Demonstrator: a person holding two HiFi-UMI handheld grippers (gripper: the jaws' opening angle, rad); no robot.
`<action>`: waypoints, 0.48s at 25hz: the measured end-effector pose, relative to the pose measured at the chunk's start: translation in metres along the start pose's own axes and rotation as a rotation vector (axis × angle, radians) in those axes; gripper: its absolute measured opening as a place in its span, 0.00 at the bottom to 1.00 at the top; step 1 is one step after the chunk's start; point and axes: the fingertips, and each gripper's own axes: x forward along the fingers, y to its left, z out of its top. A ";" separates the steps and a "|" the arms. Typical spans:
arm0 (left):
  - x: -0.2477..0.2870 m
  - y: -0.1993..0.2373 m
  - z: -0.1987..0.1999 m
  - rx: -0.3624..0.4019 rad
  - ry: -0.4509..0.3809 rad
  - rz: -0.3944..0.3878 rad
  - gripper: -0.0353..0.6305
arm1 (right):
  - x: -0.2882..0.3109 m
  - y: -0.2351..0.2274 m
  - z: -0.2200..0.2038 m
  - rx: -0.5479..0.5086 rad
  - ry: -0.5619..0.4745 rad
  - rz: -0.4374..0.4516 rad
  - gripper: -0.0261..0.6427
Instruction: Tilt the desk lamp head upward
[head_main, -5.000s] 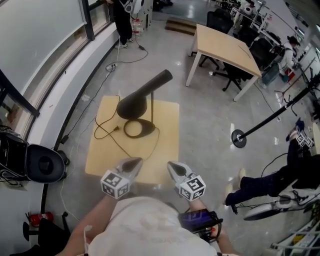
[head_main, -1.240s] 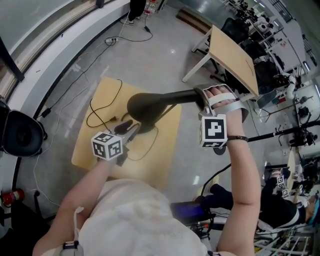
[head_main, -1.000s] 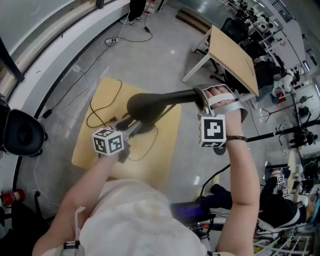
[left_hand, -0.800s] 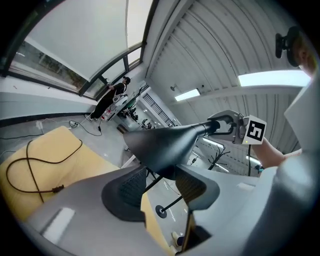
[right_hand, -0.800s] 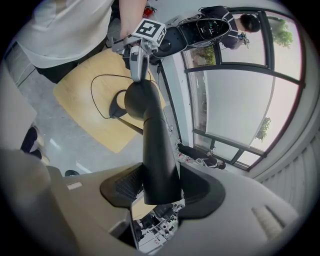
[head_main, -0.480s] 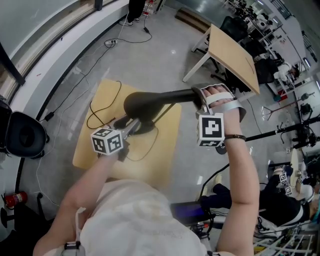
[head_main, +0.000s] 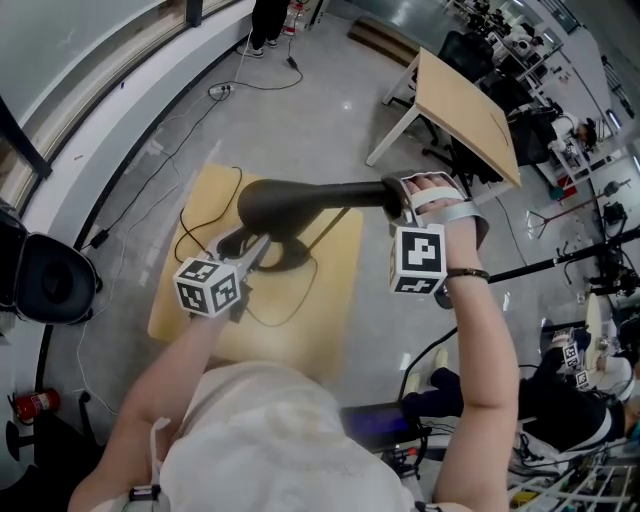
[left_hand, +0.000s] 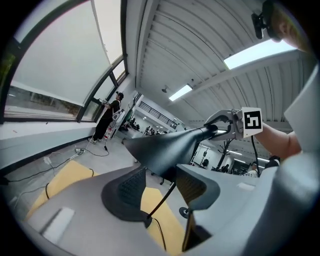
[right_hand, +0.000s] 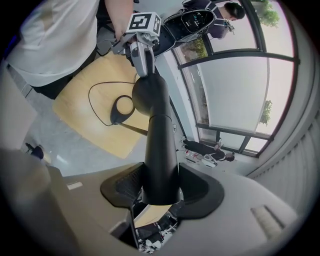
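- The grey floor (head_main: 300, 90) fills most of my head view, and a tan desk (head_main: 465, 100) on white legs stands well apart at the upper right.
- Below me is a low square wooden table (head_main: 190, 320). The desk lamp stands on it, towards its far side.
- The desk lamp head (head_main: 300, 200) is a long black cone. In the head view it lies across the table, wide end to the left and narrow end to the right. From the left gripper view the narrow end sits higher than the wide end.
- My right gripper (head_main: 395, 200) is raised at the table's right edge and clenched on the narrow end of the head. In its own view both pads press the black tube from either side.
- My left gripper (head_main: 258, 245) is low, under the wide end of the head. Its jaws stand apart, released, with the thin lamp stem (left_hand: 161, 197) passing between them and neither pad pressing it.
- The round black lamp base (right_hand: 122, 107) sits flat on the table, directly beneath the head.
- A thin black cable (right_hand: 90, 97) loops over the tabletop beside the base.
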 end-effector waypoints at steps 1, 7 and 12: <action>-0.001 0.000 0.004 0.010 -0.005 0.003 0.33 | 0.000 0.001 -0.001 0.012 0.000 0.007 0.38; -0.005 0.000 0.026 0.073 -0.031 0.016 0.33 | 0.001 0.006 -0.002 0.084 -0.029 0.042 0.38; -0.009 0.003 0.047 0.141 -0.054 0.030 0.34 | 0.001 0.007 0.001 0.147 -0.049 0.082 0.39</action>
